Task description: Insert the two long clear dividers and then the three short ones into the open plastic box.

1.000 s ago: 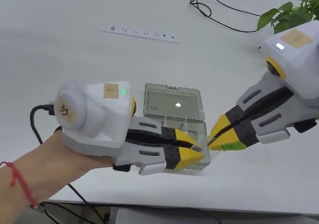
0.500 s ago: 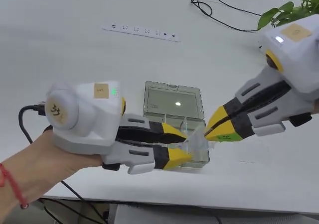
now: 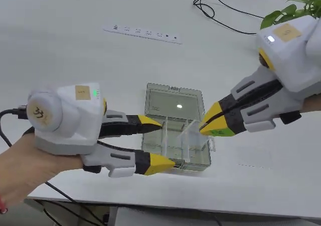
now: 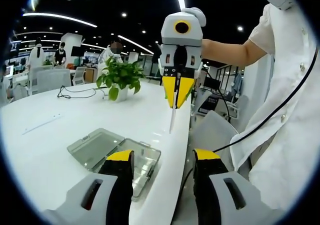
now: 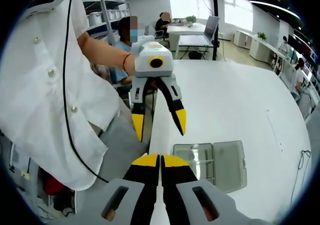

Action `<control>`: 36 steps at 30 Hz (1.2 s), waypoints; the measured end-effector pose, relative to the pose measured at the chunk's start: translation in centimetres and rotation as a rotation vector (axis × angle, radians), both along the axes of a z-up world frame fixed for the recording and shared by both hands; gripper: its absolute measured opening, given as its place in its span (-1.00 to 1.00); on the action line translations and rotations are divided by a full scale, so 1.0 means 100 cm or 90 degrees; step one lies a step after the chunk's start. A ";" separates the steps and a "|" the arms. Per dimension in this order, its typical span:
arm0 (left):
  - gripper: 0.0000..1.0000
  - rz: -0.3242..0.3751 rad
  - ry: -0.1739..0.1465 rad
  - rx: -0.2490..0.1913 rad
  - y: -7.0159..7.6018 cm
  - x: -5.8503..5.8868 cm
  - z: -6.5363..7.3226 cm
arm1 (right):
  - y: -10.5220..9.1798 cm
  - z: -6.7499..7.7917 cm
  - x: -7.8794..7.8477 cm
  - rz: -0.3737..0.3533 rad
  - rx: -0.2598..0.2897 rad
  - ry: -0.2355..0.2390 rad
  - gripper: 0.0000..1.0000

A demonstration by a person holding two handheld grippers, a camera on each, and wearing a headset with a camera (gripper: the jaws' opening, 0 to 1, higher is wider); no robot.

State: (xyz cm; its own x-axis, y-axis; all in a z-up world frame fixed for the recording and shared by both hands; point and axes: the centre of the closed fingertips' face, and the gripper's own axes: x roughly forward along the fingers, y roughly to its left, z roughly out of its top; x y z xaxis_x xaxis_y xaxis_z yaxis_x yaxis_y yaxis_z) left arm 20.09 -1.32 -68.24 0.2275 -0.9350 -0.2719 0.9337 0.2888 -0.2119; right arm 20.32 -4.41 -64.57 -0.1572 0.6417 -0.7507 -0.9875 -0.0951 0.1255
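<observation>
The person is working at the near edge of a white table point(image 3: 75, 60), a gripper in each hand. The left gripper point(image 3: 156, 141) is lying low and nearly level in front of the plastic box point(image 3: 193, 163), with its yellow-tipped jaws spread wide and nothing between them; the upper tip is reaching over the box's left rim and the lower tip is sitting at its front corner. The hand point(image 3: 32, 160) under it is cradling the white body from below. The right gripper point(image 3: 208, 128) is coming down at a slant from the right, its jaws pinched together on a clear divider point(image 3: 193, 135), which is hanging from the tips over the right half of the box (from where I stand I cannot tell whether its lower edge is touching the box floor). In the left gripper view that divider is showing edge-on, as a thin pale line below the closed yellow tips. The box is sitting open, its lid point(image 3: 174, 103) folded flat on the far side, and a second divider point(image 3: 164, 133) is standing upright inside, left of the held one. Further back, a power strip point(image 3: 143, 33) is lying across the table, with a black cable point(image 3: 215, 7) and a potted plant point(image 3: 296, 10) off to the far right.
</observation>
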 end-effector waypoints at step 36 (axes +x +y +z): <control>1.00 0.034 0.003 0.080 0.029 0.017 -0.041 | 0.033 -0.069 0.064 -0.071 -0.001 -0.023 -0.95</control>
State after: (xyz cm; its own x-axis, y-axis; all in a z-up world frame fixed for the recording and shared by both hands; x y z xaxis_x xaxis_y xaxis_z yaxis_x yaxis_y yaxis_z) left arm 21.78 1.58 -72.38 0.2749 -0.8802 -0.3869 0.9153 0.3628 -0.1751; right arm 26.71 -1.07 -71.50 -0.0579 0.6520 -0.7560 -0.9958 0.0161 0.0901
